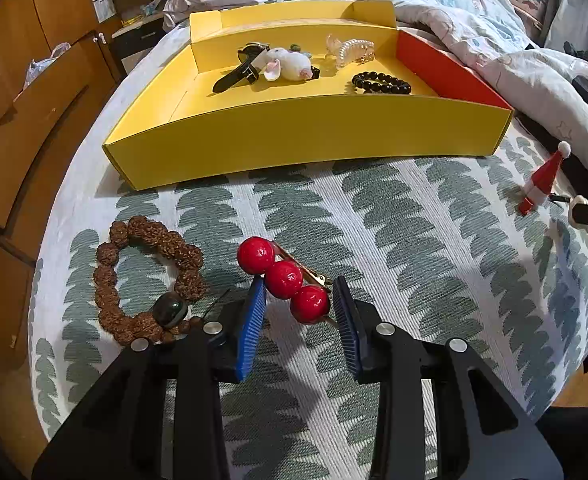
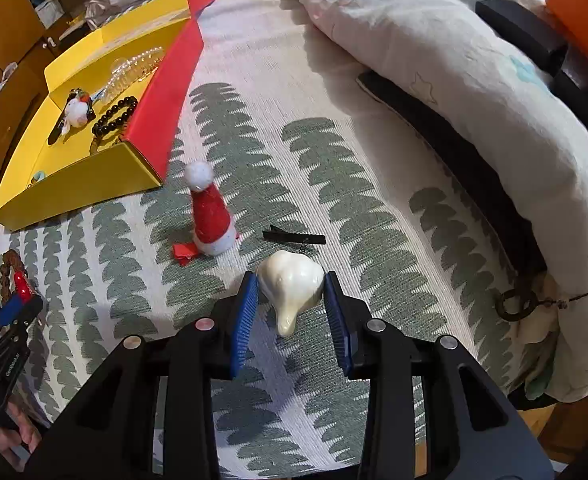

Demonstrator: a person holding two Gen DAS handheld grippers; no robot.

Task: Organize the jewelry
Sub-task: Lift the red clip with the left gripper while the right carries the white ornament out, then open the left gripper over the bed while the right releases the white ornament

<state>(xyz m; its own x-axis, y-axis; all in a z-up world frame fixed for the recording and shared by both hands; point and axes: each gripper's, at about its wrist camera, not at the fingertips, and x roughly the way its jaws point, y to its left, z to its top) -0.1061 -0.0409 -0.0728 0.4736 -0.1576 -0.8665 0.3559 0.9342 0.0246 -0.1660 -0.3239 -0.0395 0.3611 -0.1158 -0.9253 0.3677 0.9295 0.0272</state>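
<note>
Yellow box (image 1: 302,132), one red wall. Bedcover (image 1: 414,240) white with grey-green leaf rows. Hair clip (image 1: 283,278) with three glossy red balls. Brown bead bracelet (image 1: 141,276). Cream shell clip (image 2: 294,288). Red-white hat clip (image 2: 210,216).

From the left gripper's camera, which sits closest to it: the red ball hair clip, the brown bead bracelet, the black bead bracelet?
1. Red ball hair clip, between the left gripper's blue pads.
2. Brown bead bracelet, just to its left on the bedspread.
3. Black bead bracelet, far off inside the yellow box.
</note>
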